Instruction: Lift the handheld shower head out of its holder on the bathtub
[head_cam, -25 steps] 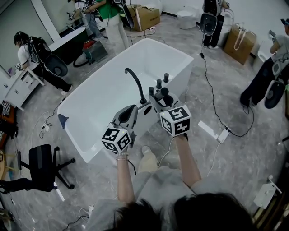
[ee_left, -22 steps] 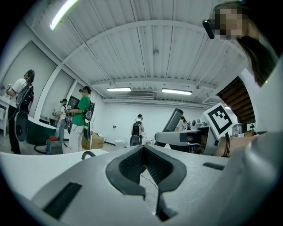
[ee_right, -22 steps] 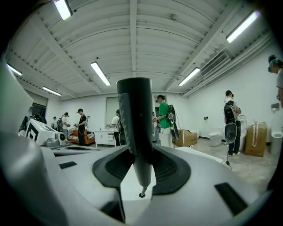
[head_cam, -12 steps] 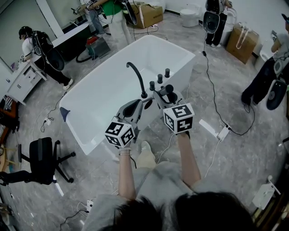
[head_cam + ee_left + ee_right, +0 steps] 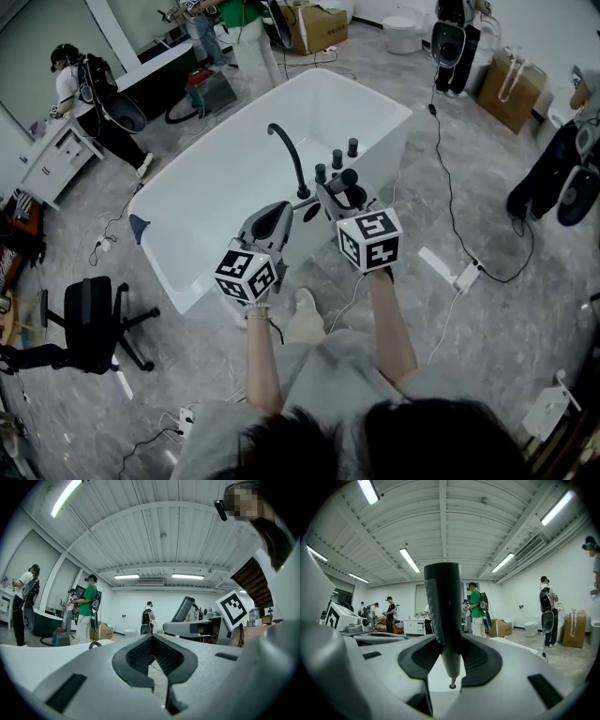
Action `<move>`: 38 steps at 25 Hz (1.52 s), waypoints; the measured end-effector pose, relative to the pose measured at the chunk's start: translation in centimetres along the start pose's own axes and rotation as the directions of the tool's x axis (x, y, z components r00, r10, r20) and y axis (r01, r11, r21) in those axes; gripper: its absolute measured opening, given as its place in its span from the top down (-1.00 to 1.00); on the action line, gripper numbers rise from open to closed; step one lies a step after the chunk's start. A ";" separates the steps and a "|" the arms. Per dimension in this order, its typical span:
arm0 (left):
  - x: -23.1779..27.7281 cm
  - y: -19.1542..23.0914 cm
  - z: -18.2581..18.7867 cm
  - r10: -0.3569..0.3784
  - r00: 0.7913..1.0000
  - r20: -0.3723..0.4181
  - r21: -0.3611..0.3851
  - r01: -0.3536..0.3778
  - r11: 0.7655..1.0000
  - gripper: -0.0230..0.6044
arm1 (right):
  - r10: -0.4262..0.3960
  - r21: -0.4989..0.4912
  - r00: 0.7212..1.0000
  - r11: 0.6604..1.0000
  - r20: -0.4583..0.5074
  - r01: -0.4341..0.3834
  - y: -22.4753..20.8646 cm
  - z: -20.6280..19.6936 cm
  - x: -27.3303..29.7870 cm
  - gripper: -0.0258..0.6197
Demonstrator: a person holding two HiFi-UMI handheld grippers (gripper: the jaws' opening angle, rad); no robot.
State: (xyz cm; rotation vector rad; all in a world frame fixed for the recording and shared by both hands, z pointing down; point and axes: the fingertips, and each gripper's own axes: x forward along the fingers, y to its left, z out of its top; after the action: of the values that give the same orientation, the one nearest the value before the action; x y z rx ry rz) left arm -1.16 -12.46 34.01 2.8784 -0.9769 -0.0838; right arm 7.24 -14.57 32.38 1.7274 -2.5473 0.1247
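Shower head (image 5: 349,181) stands clamped in my right claw (image 5: 339,192) in the head view, knobs (image 5: 337,157) just beyond it and my left claw (image 5: 270,217) idling alongside. Left gripper view: jaws pressed together on nothing. Right gripper view: the grip looks unchanged over the last second, so any lift is slight, and I can't tell whether it clears the holder.

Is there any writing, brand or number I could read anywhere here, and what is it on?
No readable text anywhere.
Left cube and right cube: black-and-white square patterns, no words.
Cardboard box: any print too small to read.
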 end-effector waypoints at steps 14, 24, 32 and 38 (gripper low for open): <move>-0.1 0.5 -0.5 0.006 1.000 -0.018 0.001 -0.006 1.000 0.91 | -0.005 0.018 1.000 1.000 0.004 0.005 -0.6 -0.1 0.1 0.51; -0.1 0.3 -1.1 -0.010 1.000 -0.022 -0.014 0.009 1.000 0.91 | 0.000 0.007 1.000 1.000 0.004 0.000 -0.2 0.0 0.2 0.51; -0.3 1.0 -1.3 -0.007 1.000 -0.028 -0.017 0.006 1.000 0.91 | 0.004 0.007 1.000 1.000 0.007 -0.004 0.1 0.0 0.8 0.51; 0.0 1.0 -1.6 -0.018 0.999 -0.038 -0.022 0.017 1.000 0.91 | -0.004 0.019 1.000 1.000 0.008 0.004 -0.1 -0.3 0.7 0.51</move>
State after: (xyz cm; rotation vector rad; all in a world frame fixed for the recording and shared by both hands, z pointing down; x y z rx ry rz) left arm -1.61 -13.17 35.68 2.8578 -0.9379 -0.0403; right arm 7.08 -15.26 32.73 1.7434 -2.5563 0.1421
